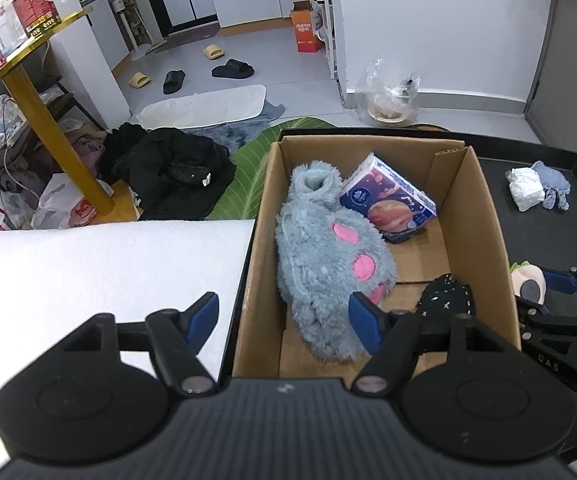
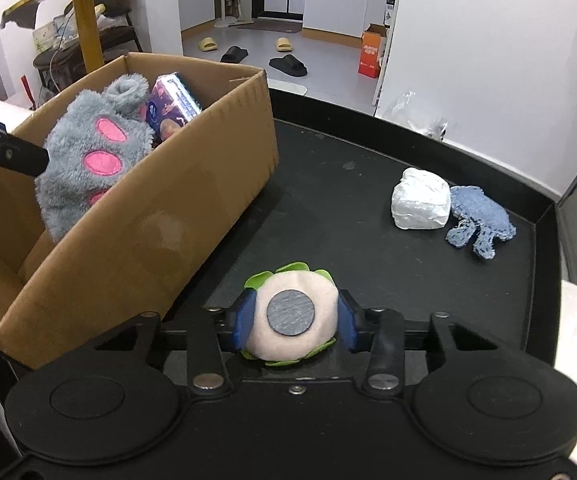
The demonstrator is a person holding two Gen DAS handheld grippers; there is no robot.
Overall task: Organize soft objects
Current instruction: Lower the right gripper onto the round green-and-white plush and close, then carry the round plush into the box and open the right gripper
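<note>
On a black tray-topped table (image 2: 388, 168), the right gripper (image 2: 295, 320) has its blue-padded jaws clamped on a round peach-coloured plush pad with green leaf trim and a dark grey disc at its centre (image 2: 292, 316), the pads pressing its left and right sides as it sits on the tray surface just beside the near corner of an open brown cardboard box (image 2: 160, 240). In the right wrist view the box lies at ten o'clock from the plush pad; inside it rest a fluffy grey-blue plush slipper with pink paw spots (image 2: 96, 152) and, toward the far end, a purple soft pack of tissues printed with planets (image 2: 172, 104). A white crumpled wrapped bundle (image 2: 420, 204) and a small blue knitted glove (image 2: 478, 220) lie touching each other at two o'clock from the plush pad, well apart from it. In the left wrist view, the left gripper (image 1: 284, 316) hovers with its jaws apart and empty over the box's near left wall, one finger above a white cloth-covered surface (image 1: 100, 268), the other inside the box against the slipper. A small black fabric item with white specks (image 1: 448, 296) sits in the box's near right corner.
</note>
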